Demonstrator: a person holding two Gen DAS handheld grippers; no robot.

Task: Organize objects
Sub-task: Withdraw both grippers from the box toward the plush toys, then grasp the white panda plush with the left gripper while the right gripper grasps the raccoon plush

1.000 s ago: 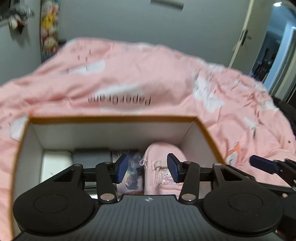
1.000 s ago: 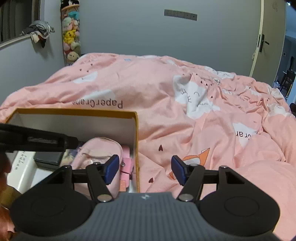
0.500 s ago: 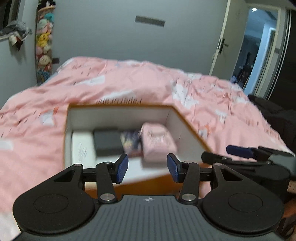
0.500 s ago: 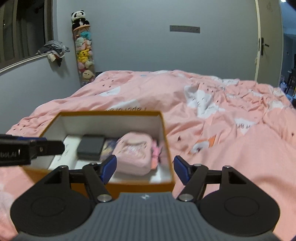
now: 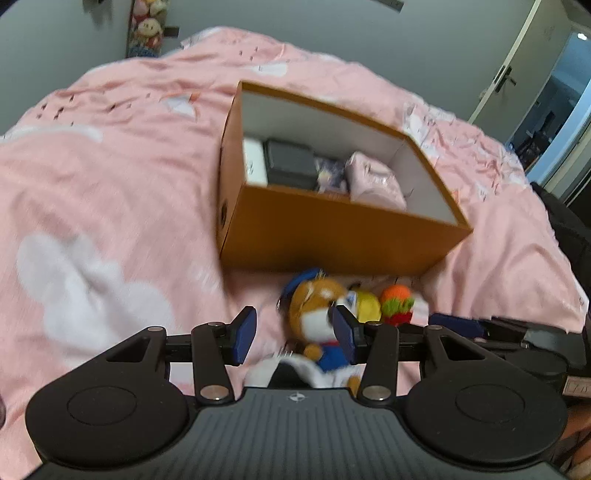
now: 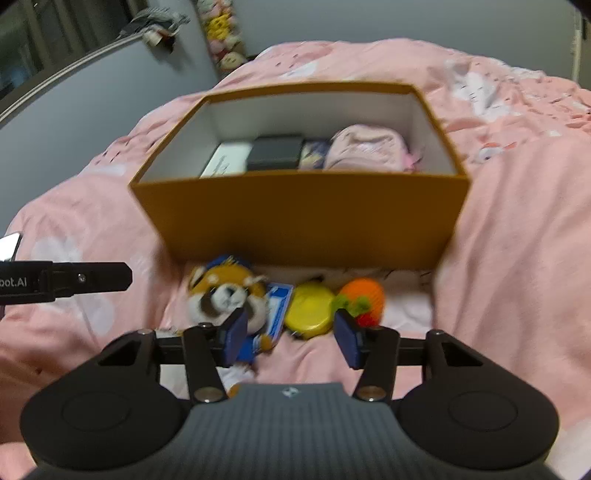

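An open orange box (image 5: 332,229) (image 6: 299,218) sits on the pink bed. Inside lie a pink pouch (image 5: 376,181) (image 6: 365,151), a dark case (image 5: 290,162) (image 6: 275,153) and a white box (image 6: 225,162). In front of the box lie a brown plush (image 5: 314,306) (image 6: 221,291), a yellow round object (image 6: 310,306) and an orange knitted toy (image 5: 397,301) (image 6: 364,297). My left gripper (image 5: 293,334) is open above the plush. My right gripper (image 6: 291,341) is open above the yellow object. Both are empty.
The pink duvet (image 5: 92,184) (image 6: 517,240) covers the whole bed. A blue card (image 6: 275,310) lies between the plush and the yellow object. A door (image 5: 517,66) stands at the far right. Plush toys (image 6: 221,29) hang on the far wall.
Both grippers have pulled back from over the box and tipped down. The plush, yellow object and orange toy in front of the box have come into view.
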